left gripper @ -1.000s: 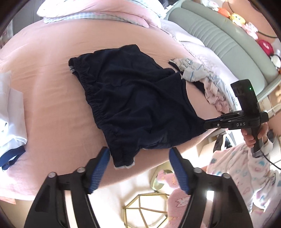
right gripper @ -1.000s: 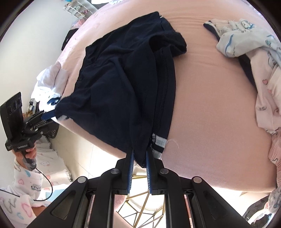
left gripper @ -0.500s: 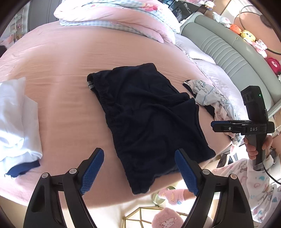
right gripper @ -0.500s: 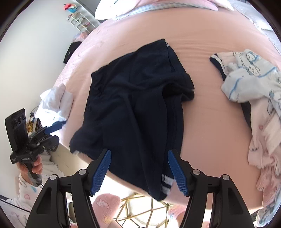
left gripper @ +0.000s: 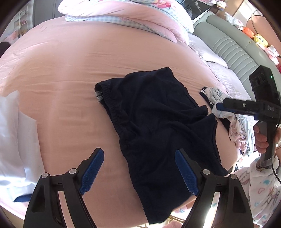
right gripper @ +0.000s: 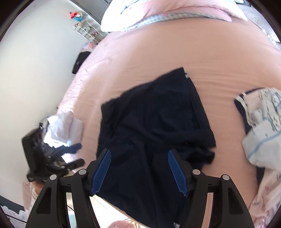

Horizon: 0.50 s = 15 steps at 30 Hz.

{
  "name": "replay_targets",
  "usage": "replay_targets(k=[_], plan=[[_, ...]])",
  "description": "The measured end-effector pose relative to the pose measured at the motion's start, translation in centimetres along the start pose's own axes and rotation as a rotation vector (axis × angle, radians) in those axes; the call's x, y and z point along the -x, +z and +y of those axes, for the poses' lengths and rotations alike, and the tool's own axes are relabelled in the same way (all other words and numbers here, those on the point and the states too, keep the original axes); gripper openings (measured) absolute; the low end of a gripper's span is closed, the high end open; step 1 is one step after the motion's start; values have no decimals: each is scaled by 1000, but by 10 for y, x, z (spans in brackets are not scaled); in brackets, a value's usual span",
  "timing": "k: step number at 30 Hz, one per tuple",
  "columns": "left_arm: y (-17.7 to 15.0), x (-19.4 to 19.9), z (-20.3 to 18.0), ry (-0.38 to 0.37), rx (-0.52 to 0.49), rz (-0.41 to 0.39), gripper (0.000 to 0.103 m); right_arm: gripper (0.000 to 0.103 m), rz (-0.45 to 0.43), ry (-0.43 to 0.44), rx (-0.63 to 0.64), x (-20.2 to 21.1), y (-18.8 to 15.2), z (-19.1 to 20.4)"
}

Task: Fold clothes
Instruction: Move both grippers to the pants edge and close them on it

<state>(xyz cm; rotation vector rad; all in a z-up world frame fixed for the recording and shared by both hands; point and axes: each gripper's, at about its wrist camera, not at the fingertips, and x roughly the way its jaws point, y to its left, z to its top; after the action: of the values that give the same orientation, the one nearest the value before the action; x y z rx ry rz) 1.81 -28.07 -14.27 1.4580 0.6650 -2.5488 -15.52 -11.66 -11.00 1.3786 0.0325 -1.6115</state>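
1. While both grippers hang above the bed's near edge, a pair of dark navy shorts (left gripper: 158, 126) lies rumpled on the pink bedsheet (left gripper: 70, 66), its lower end drooping over that edge
2. Its elastic waistband (left gripper: 112, 108) faces left in the left wrist view, with a small grey label at the corner
3. Left gripper (left gripper: 138, 173) is released: its blue-padded jaws stand wide apart above the fabric, clamping nothing
4. Right gripper (right gripper: 138, 171) is likewise released, its jaws spread over the shorts with cloth seen between them but not pinched
5. From the left wrist view, the right gripper (left gripper: 219, 106) appears side-on at the right, held by a hand (left gripper: 261, 138) in a patterned pyjama sleeve
6. From the right wrist view, the left gripper (right gripper: 77, 154) shows blurred at the left, near the white garment
7. A white garment (left gripper: 12, 140) with a blue trim lies well left of the shorts
8. A heap of pale printed clothes (right gripper: 263, 126) sits just right of the shorts
9. A pink duvet (left gripper: 131, 15) is bunched at the far side, beside a grey-green padded headboard (left gripper: 228, 43)
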Motion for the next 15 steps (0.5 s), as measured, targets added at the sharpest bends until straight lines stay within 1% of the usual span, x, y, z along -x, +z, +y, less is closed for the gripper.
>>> replay_targets(k=[2,4,8,10,12,13,15], plan=[[7,-3,3,9,0,0,83,67,-22,26,-16,1,14,0],[15,-4,5,22,0,-1,83,67,-32,11,-10,2,28,3],[36,-4,12,60,8,-14,83,67,-47,-90,53,-2,66,13],[46,-3,15,69,22,-25,83,67,-73,-107,71,-4,84,16],[54,0,19,60,41,-37,83,67,-103,-84,54,-4,102,15],[58,1,20,62,46,-42,83,67,-112,-56,34,-4,111,13],[64,2,22,96,46,-55,83,67,-111,-27,10,-7,127,11]])
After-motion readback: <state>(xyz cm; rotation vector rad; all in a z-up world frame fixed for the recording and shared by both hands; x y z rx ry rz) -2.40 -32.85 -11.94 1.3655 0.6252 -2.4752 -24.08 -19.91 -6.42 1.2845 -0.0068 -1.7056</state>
